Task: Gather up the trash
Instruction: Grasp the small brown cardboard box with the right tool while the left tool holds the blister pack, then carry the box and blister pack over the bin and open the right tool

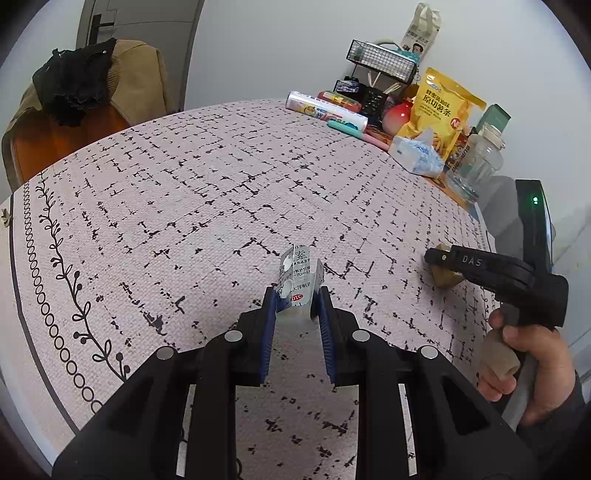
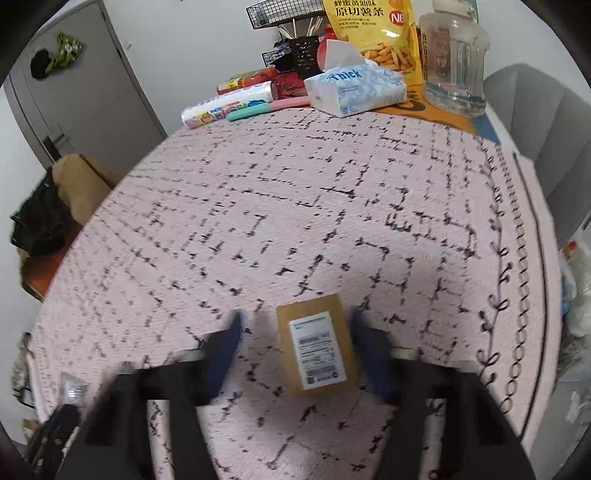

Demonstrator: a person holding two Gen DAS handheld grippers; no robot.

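Note:
A crumpled silver pill blister pack [image 1: 295, 269] stands up between the blue pads of my left gripper [image 1: 295, 297], which is shut on its lower end just above the patterned tablecloth [image 1: 184, 206]. A small brown cardboard box [image 2: 317, 350] with a white label lies flat on the cloth. My right gripper [image 2: 297, 319] straddles it with its blurred fingers [image 2: 232, 332] apart, and a gap shows on the box's left side. In the left wrist view the right gripper [image 1: 437, 258] reaches down over that box [image 1: 445, 278], held by a hand [image 1: 528, 365].
Along the table's far edge stand a tissue pack [image 2: 354, 90], a yellow snack bag [image 2: 373, 33], a glass jar [image 2: 454, 59], a black wire rack [image 1: 380, 61] and a roll of bags [image 2: 229, 105]. A chair draped with clothes [image 1: 92, 88] and a grey chair [image 2: 546, 129] flank the table.

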